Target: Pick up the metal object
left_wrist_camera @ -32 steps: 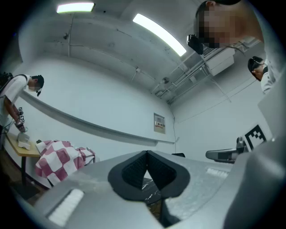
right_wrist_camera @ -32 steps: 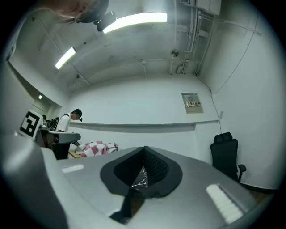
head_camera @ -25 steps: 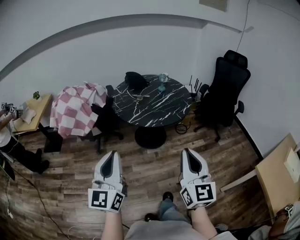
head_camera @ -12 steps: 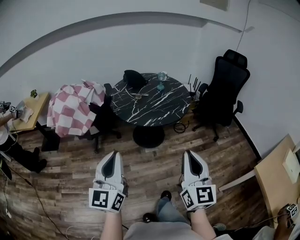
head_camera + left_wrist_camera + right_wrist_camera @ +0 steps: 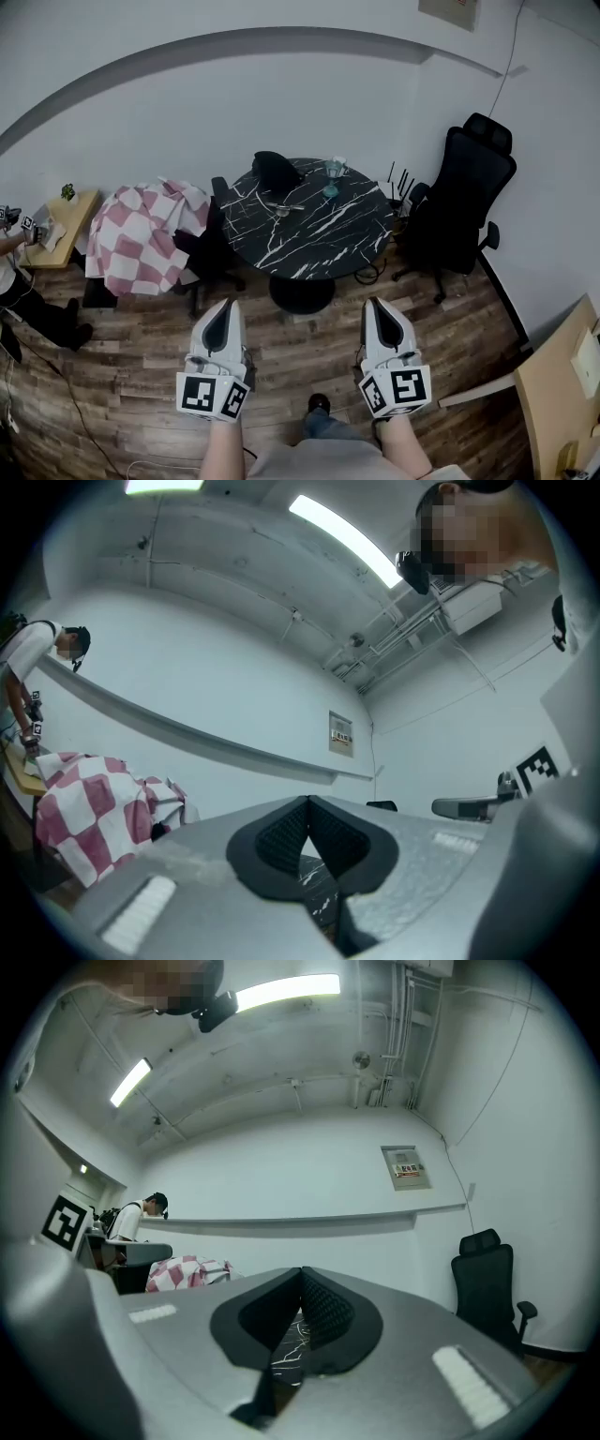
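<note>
Our left tongs (image 5: 228, 307) and right tongs (image 5: 373, 306) were clenched shut on nothing, side by side above the wood floor (image 5: 300, 330). We saw the metal object (image 5: 281, 208) lying on the black marble table (image 5: 330, 240), well apart from both.

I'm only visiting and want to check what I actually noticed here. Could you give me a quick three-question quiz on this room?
1. True or false: in the head view, the black office chair stands to the right of the round marble table.
2. What hangs just left of the table? A) checked cloth B) blue towel C) newspaper
3. On the left gripper and right gripper, are the fingers open or shut?
Key: 1 true; 2 A; 3 shut, with nothing between them.
</note>
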A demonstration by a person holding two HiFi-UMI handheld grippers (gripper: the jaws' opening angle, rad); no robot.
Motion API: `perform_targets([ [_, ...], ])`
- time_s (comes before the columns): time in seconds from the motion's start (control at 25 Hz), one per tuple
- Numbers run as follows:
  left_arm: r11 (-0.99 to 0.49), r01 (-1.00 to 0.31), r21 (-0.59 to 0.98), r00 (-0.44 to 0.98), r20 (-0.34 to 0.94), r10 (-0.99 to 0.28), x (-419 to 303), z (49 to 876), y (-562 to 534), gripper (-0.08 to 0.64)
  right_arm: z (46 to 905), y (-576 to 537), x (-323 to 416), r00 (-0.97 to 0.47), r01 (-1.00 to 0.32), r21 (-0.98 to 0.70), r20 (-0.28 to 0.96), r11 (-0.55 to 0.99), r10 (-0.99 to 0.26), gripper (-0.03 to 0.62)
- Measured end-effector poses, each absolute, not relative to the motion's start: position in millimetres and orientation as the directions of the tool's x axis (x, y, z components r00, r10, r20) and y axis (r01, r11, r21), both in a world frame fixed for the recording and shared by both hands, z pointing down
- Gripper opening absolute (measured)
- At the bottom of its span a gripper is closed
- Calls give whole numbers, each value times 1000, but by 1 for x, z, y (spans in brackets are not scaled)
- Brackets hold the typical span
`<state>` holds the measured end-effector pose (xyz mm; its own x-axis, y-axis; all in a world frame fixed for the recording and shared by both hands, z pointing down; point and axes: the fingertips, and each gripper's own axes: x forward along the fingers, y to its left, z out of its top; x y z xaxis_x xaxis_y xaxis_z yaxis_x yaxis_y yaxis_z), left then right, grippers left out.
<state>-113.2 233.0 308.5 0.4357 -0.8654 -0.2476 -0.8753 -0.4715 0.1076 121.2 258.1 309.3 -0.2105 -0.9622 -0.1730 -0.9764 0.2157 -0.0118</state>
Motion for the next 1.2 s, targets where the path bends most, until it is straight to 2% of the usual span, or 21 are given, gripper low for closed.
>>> perform_targets([
  [0.64,-419,-902,104,378,-280,-883,-58,292,104,0,296,113,170,-288,-956,-6,-183,294,-940,2],
  [1.2,-402,-912,76,373,-250,-894,-59,302,46,0,308,48,169,-300,-950,-33,-181,311,-937,2],
])
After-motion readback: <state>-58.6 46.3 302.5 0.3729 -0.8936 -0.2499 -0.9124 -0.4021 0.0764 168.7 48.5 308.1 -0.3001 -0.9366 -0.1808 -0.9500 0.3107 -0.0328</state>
